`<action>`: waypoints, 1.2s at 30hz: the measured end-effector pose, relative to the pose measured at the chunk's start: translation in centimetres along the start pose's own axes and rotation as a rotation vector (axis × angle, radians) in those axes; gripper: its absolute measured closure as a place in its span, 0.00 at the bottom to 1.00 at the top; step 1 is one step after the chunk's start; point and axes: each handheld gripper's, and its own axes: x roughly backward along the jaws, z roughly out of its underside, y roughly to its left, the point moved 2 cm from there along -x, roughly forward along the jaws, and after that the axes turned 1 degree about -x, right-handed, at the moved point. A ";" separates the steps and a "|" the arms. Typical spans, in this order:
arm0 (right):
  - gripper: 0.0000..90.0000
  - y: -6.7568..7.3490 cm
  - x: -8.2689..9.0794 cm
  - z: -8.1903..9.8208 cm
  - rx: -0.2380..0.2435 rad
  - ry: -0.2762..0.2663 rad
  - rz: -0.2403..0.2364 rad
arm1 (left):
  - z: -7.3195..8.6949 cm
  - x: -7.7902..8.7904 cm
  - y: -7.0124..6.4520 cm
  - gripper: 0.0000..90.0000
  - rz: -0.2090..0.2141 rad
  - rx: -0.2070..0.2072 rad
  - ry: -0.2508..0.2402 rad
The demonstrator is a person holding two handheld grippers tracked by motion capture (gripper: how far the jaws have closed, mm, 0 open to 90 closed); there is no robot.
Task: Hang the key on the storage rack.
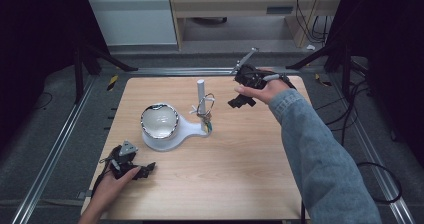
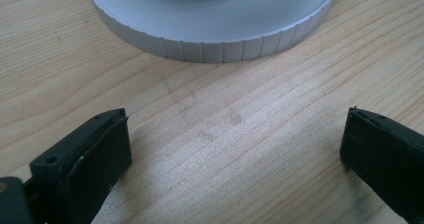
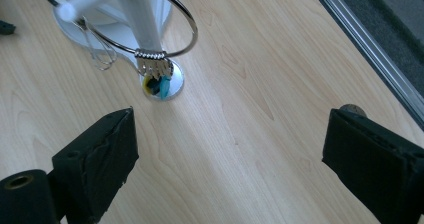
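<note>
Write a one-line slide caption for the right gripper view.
Open right gripper above the wooden table, facing a metal ring hung on the white stand.

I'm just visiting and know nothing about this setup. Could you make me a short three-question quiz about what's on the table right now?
1. True or false: the right gripper is holding something.
2. What hangs on the white stand? A) a metal ring B) a towel C) a cup
3. The left gripper sits near the table's ____ edge, beside the round white base.

Key:
1. False; its jaws stand wide apart with bare table between them.
2. A, the metal ring.
3. Front, the person's side.
</note>
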 end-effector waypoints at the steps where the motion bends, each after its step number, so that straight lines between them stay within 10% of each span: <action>1: 0.08 -0.1 -0.2 0.2 -0.002 -0.001 0.007 | 0.0 0.0 0.0 0.00 0.000 0.000 -0.001; 16: 0.13 -0.1 -2.3 5.6 -0.055 -0.079 0.152 | 0.0 0.0 0.0 0.00 0.000 -0.001 0.001; 36: 0.13 1.2 -6.3 13.2 -0.135 -0.111 0.168 | 0.0 0.0 0.0 0.00 0.000 -0.001 0.001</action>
